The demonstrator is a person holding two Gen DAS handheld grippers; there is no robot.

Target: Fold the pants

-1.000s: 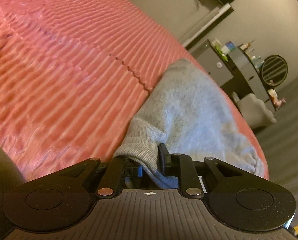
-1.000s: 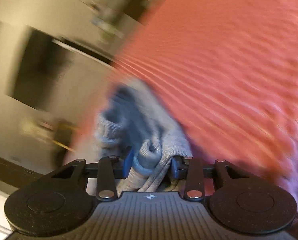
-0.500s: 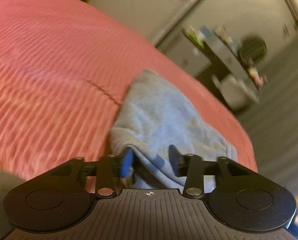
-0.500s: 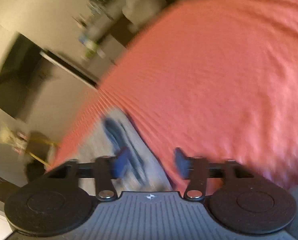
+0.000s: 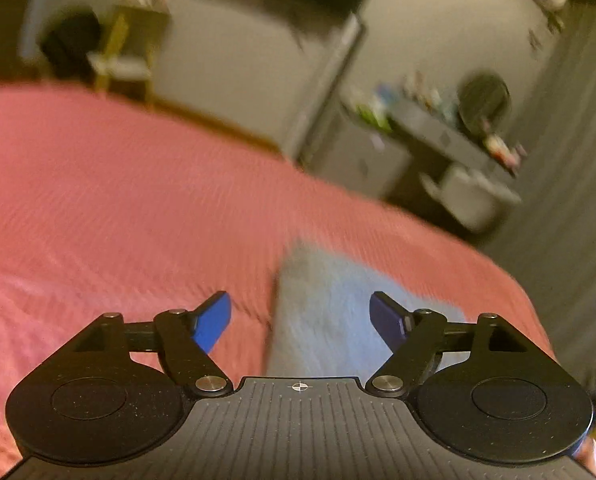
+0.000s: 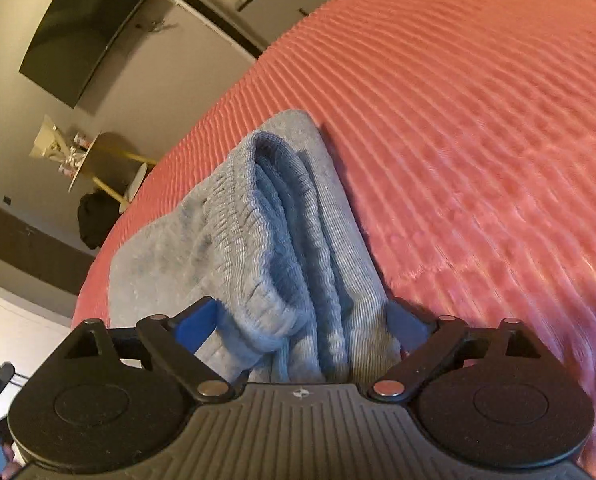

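Coral ribbed bedspread (image 6: 478, 120) fills both views, a grey wall and a cluttered shelf behind. Both tools have just been opening: the left tool (image 5: 300, 316) spreads wide with nothing between its jaws, clear above the pants (image 5: 330, 312), which lie at 5 o'clock near the bed's edge. The right tool (image 6: 298, 328) also stands wide, the folded grey-blue pants (image 6: 265, 220) bunched loose between its fingers, not pinched. Release suggests the fold is laid and likely near done. In the right view the bundle's long axis runs 6 to 11 o'clock, ribbed waistband pointing away.
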